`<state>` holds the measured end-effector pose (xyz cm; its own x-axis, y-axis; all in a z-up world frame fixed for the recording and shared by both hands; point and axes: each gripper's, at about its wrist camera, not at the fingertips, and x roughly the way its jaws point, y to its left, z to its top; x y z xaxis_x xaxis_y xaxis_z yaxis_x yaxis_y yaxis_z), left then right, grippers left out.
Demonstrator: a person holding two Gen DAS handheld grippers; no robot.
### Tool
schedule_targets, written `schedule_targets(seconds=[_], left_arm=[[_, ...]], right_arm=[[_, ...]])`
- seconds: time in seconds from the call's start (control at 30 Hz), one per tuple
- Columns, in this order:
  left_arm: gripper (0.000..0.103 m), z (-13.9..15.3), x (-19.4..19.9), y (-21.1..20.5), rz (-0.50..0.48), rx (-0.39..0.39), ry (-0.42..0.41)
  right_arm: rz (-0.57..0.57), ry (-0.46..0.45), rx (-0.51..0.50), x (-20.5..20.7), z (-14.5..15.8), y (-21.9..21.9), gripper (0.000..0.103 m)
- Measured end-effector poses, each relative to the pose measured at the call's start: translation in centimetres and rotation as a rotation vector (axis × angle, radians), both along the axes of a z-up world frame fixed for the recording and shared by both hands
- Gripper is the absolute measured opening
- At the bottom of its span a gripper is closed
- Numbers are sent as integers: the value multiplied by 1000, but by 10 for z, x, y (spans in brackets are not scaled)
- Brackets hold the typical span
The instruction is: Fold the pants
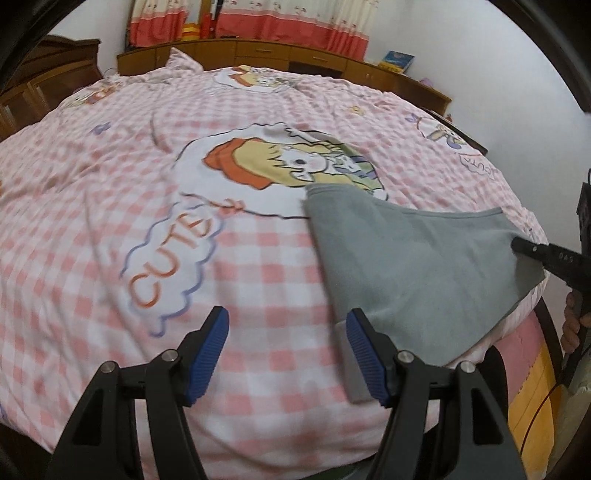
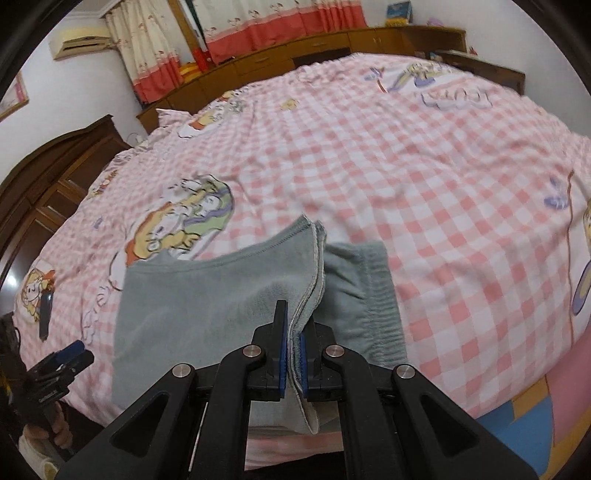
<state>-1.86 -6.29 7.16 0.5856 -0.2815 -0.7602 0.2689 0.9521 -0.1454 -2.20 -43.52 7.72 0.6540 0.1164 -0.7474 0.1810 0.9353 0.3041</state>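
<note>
"CUTE" in orange letters inside a cloud outline on the pink checked quilt [image 1: 258, 280], beside a cartoon child in an orange hat; a second cloud word near the far right edge, curved and too distorted to read. In the right wrist view, another cloud word near the far edge, upside down and unreadable.

Grey pants [image 1: 413, 266] spread on the quilt's near right part, close to the bed edge, far corner overlapping the cartoon print.

Left gripper [image 1: 286, 354] wide open, blue pads well apart, gripping nothing; right finger just beside the pants' near left edge, with a small pale grey strip lying against its pad. Right gripper [image 1: 532, 253] seen only as a black tip over the pants' right edge, with a hand behind it.

Only in the right wrist view: right gripper [image 2: 293, 354] clamped on layered stitched hems of the pants [image 2: 207, 306], the folded layers raised between the blue pads; ribbed elastic waistband lying flat to the right of the pinch; air conditioner [image 2: 79, 42] high on the wall; left gripper [image 2: 61, 365] low at the left, off the bed edge, held by a hand.

Only in the left wrist view: blue book [image 1: 399, 61] on the wooden cabinet behind the bed.

Red-banded curtains [image 1: 258, 22] in both views.
</note>
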Motion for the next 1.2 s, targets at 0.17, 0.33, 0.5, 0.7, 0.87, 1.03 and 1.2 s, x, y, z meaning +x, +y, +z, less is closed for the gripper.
schedule_targets(seconds=[0.17,0.33,0.5,0.7,0.87,1.03,1.2], left_arm=[[70,-2,8,-30,-60,36,-4],[70,-26,18,-53,-74,128,11],[76,-48,19,-55,-52,173,30],[80,-48,17,-49,-51,160,52],[84,-53,14,-38,-36,126,102],[84,-55,7,-37,-35,131,100],[84,-54,3,-32,-36,110,117]], right_arm=[[-24,63,30,7,-39,-13,6],[-19,34,73,2,-55,-19,6],[22,33,29,1,-51,-16,6],[30,16,56,-10,-53,-19,8],[22,-6,133,-25,-64,-25,12],[9,-15,144,-38,-64,-22,15],[0,-6,123,-48,-49,-17,35]])
